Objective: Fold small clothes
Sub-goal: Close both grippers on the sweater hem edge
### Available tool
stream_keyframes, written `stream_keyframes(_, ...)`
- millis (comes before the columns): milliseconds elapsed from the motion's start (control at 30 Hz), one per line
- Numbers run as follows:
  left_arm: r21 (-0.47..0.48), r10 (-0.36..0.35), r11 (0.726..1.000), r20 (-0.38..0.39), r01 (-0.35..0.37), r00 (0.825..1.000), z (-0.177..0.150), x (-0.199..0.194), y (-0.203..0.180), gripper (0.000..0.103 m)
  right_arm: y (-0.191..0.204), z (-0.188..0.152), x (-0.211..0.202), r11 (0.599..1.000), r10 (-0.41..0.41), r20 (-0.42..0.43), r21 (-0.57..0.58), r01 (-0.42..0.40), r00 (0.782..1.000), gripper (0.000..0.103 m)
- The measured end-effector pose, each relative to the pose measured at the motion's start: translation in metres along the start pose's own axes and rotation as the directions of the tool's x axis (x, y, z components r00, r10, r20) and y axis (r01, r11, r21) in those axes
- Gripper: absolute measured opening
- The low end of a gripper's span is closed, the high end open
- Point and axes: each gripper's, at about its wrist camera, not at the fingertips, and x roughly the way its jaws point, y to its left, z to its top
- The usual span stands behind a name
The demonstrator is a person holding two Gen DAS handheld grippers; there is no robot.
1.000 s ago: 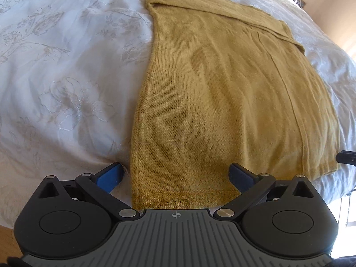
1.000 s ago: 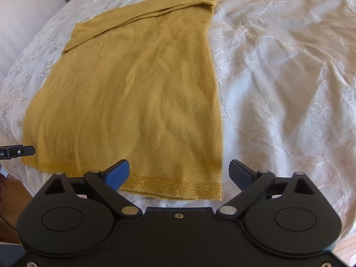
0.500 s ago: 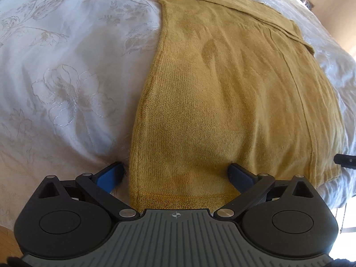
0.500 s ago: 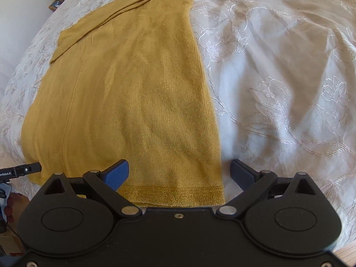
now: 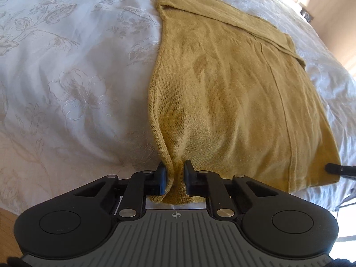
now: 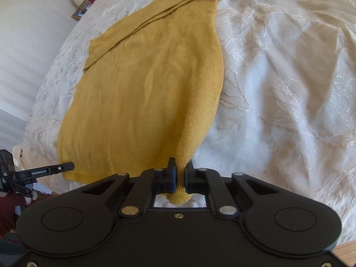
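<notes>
Bedding fills most of what we see: a white bedspread [image 5: 66, 93] with embroidered flowers covers the bed, rumpled into soft ridges on the right side [image 6: 289, 89]. Past the far corner of the bed a small wooden stand [image 6: 81, 11] carries a few objects too small for us to name, and a strip of wood floor [image 5: 9, 229] shows below the mattress edge. Nothing lies on the cloth between us and its far end.

On the bedspread we see the mustard knit garment [image 5: 233, 93], spread lengthwise away from us, with one folded band of fabric lying across its far end [image 6: 155, 15]. Its near hem reaches the edge of the bed.

Our left hand-held gripper [image 5: 174, 179] is pinched nearly closed on the near left corner of the hem, the fabric bunched into a narrow pleat between its black fingers [image 5: 161, 178]. Our right hand-held gripper [image 6: 180, 179] is likewise clamped on the near right corner, a rolled nub of hem poking out behind its fingers [image 6: 172, 176]. Each one's tip shows at the edge of the other's view [image 6: 44, 171].
</notes>
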Motion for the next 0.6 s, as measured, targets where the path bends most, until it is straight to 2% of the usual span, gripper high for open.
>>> stream_keyframes(233,-0.117,-0.046,0.991,0.112,0.059,0.993,0.011,-0.028,0.006,0.014,-0.005,0.012,-0.034,0.997,0.061,0.096,0.038,-0.065,0.993,0.013)
stream_keyframes(433,-0.171,-0.080,0.978,0.214,0.118,0.974,0.032,-0.050,0.007,0.013,0.004,0.035,-0.042,0.991,0.112,0.160,0.051,-0.122,0.981,0.013)
stream_keyframes(500,-0.185,-0.076,0.976,0.224,0.119,0.972,0.039,-0.051,0.009,0.013,0.007,0.042,-0.041,0.990,0.122,0.168,0.048,-0.132,0.978,0.013)
stream_keyframes(600,-0.161,-0.038,0.985,0.182,0.067,0.983,0.047,-0.043,0.007,0.015,0.010,0.049,-0.036,0.993,0.113,0.150,0.023,-0.118,0.982,0.013)
